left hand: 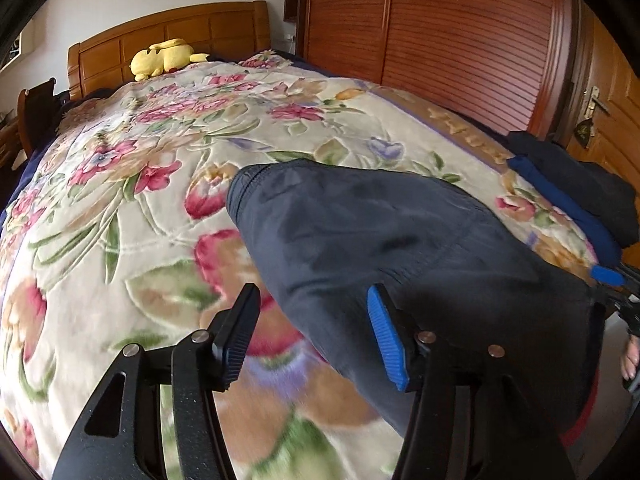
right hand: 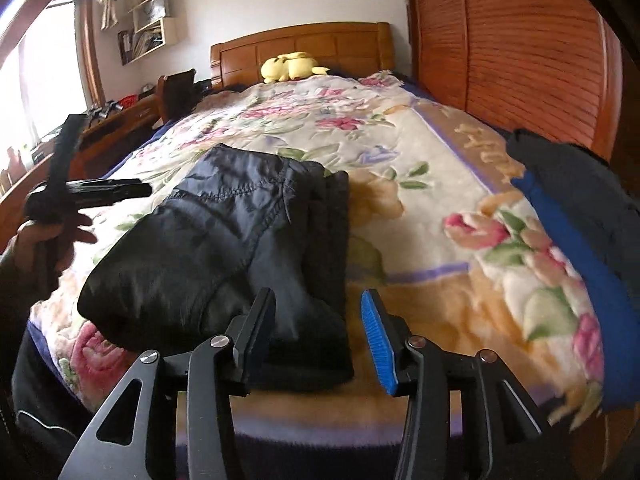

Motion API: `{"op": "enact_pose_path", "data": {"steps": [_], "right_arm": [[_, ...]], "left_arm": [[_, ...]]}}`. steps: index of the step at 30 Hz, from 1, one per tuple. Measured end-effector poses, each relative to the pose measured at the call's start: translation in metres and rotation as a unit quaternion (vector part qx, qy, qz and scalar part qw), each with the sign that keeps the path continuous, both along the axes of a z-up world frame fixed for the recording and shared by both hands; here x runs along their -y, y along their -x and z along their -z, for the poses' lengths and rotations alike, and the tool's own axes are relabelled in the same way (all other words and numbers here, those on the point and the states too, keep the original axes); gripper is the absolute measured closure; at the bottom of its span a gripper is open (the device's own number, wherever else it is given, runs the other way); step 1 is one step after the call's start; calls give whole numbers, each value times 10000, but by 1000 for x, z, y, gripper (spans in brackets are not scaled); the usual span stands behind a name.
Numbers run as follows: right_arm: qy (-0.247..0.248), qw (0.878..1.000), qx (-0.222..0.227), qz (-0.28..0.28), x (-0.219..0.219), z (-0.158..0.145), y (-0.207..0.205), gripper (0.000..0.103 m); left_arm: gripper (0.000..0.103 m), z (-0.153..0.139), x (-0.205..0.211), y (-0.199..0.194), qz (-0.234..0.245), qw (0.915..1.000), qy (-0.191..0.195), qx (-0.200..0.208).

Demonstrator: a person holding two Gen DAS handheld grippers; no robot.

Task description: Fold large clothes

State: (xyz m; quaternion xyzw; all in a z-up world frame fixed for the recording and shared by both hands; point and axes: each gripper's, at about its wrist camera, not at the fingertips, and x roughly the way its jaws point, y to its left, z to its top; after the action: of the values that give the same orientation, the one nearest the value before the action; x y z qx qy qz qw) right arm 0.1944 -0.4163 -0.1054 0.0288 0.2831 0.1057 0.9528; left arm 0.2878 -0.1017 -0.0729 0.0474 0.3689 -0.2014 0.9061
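A dark navy padded garment lies folded into a thick bundle on the floral blanket near the bed's front edge; it also shows in the right wrist view. My left gripper is open and empty, just above the bundle's near left edge. My right gripper is open and empty, with its black finger over the bundle's near right corner. The left gripper shows at the left of the right wrist view, held in a hand above the bed edge.
A second dark and blue garment is piled at the bed's right edge, also in the left wrist view. A yellow plush toy lies by the wooden headboard. A wooden wardrobe stands right of the bed.
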Motion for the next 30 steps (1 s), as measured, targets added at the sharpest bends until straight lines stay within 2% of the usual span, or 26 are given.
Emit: {"op": "enact_pose_path", "data": {"steps": [6,12,15,23,26,30], "right_arm": [[28,9998,-172,66,6,10,10,56],[27,9995,-323,54,10,16,13,54],[-131,9990,-431,-27,11,23,9,52],[-240,9982,-517,-162,3,33,-8,46],[-237,9982,-529,-165,2,34,-11,43],[-242,9980,-558,-172,2,36,-16,39]], "left_arm": [[46,6,6,-46,-138,9996,-239,-71],[46,14,3,-85,-321,9989,-274,-215],[45,24,1,-101,-440,9979,-264,-383],[34,42,5,-115,-619,9966,-343,-419],[27,46,4,-120,-681,9962,-357,-409],[24,49,4,-128,-672,9964,-350,-391]]}}
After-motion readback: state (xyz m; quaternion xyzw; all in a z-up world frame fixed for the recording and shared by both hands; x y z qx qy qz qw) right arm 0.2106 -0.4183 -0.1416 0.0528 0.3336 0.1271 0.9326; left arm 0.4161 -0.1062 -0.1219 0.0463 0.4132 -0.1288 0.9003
